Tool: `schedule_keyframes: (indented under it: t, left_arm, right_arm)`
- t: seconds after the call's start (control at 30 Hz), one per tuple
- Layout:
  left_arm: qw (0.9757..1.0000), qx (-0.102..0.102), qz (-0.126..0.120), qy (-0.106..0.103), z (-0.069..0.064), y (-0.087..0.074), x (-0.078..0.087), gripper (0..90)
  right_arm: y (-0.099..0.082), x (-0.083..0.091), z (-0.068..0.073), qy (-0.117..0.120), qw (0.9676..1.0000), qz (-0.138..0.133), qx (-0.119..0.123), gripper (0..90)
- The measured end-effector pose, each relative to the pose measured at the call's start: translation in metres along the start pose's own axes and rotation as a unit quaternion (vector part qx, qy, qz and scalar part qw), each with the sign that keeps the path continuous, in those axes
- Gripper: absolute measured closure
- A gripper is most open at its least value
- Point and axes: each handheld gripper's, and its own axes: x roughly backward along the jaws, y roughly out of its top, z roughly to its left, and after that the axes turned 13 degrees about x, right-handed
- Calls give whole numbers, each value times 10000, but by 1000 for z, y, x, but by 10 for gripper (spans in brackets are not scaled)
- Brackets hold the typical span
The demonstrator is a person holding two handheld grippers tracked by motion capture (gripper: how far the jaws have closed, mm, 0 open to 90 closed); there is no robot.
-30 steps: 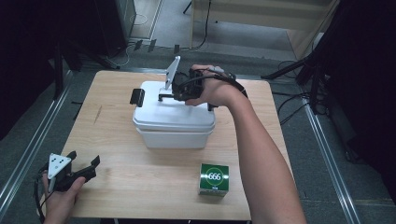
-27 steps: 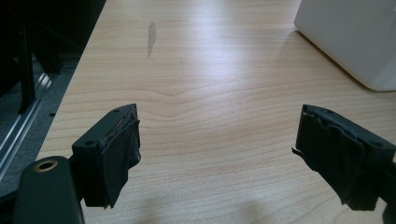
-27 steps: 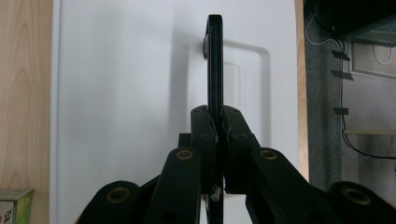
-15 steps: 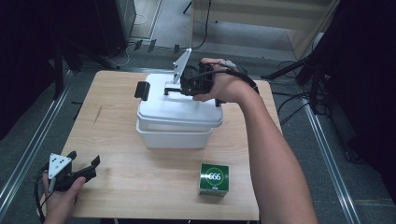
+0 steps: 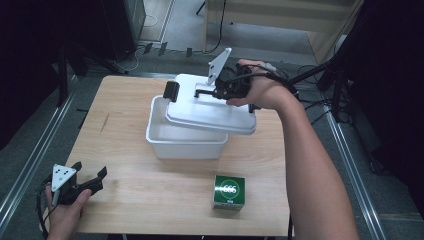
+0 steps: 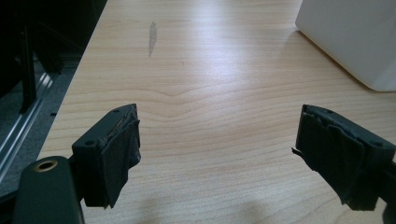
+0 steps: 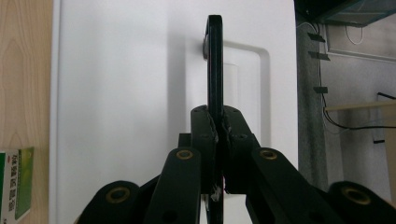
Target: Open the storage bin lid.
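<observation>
The lid (image 5: 210,112) is a flat white plastic rectangle with rounded corners, a raised rim and a shallow recessed panel on top, across which a thin black handle (image 5: 207,93) runs. A black latch clip (image 5: 171,92) sits at its left end. In the high view it hangs above the white storage box (image 5: 182,137) at the middle of the wooden table (image 5: 125,150), lifted clear at least along its near edge and shifted to the right, so that its right end overhangs the box while the left part of the box's opening lies uncovered. Its long axis runs left to right, and it is tilted, with the near right corner lower than the far left end; whether any edge touches the box cannot be told from this angle.

The right gripper (image 5: 220,91) comes in from the far right, and in the right gripper view its jaws are pressed together on the black handle (image 7: 215,70), which stands edge-on between the pads above the white lid (image 7: 130,93).

The left gripper (image 5: 85,182) rests at the near left corner of the table, well apart from the box. In the left gripper view its jaws stand wide apart with bare wood (image 6: 210,116) between them, and a corner of the box (image 6: 355,42) shows at far right.

A green carton (image 5: 229,191) stands near the table's near edge, right of centre.
</observation>
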Motion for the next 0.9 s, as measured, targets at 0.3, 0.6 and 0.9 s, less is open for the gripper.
schedule_keyframes:
  t: [0.3, 0.6, 0.9]
  left_arm:
    - [10000, -4, -2, 16, 0, 0, 0, 144]
    - [10000, -11, 29, 10, -1, 0, -1, 145]
    - [10000, -23, 23, 22, -1, 0, -1, 147]
  right_arm:
    - [-32, 10, 7, 1, 9997, 92, -242, 859]
    - [-61, 19, 14, -46, 9989, 245, -400, 860]
    - [-85, 24, 23, -57, 9978, 398, -522, 860]
